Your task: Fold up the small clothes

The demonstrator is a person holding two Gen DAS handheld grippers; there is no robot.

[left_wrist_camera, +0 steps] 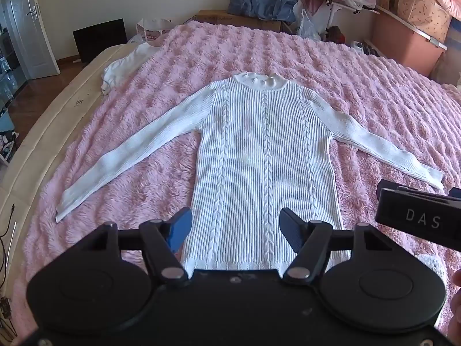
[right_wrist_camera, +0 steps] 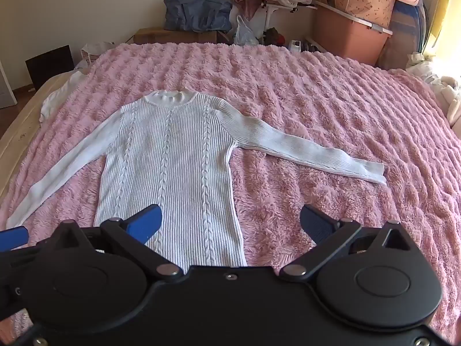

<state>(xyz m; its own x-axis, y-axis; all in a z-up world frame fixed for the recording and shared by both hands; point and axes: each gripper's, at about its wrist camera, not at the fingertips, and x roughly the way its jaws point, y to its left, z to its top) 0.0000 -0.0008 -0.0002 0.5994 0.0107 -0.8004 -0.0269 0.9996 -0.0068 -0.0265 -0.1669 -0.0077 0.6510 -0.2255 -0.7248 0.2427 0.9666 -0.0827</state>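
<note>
The white sweater (left_wrist_camera: 265, 155) lies flat on the pink blanket (left_wrist_camera: 360, 92), sleeves spread, ready for folding; left tool (left_wrist_camera: 236, 226) and right tool (right_wrist_camera: 230, 225) hover above its hem, both gaping and empty.

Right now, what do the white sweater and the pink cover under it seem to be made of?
The white sweater looks like a ribbed knit, perhaps cotton or acrylic yarn: fine vertical ribs and braided cable columns run down its front, with a matte surface. The pink cover looks like a long-pile plush, probably synthetic fleece: shaggy tufts in wavy rows with a slight sheen. The exact fibre cannot be told.
</note>
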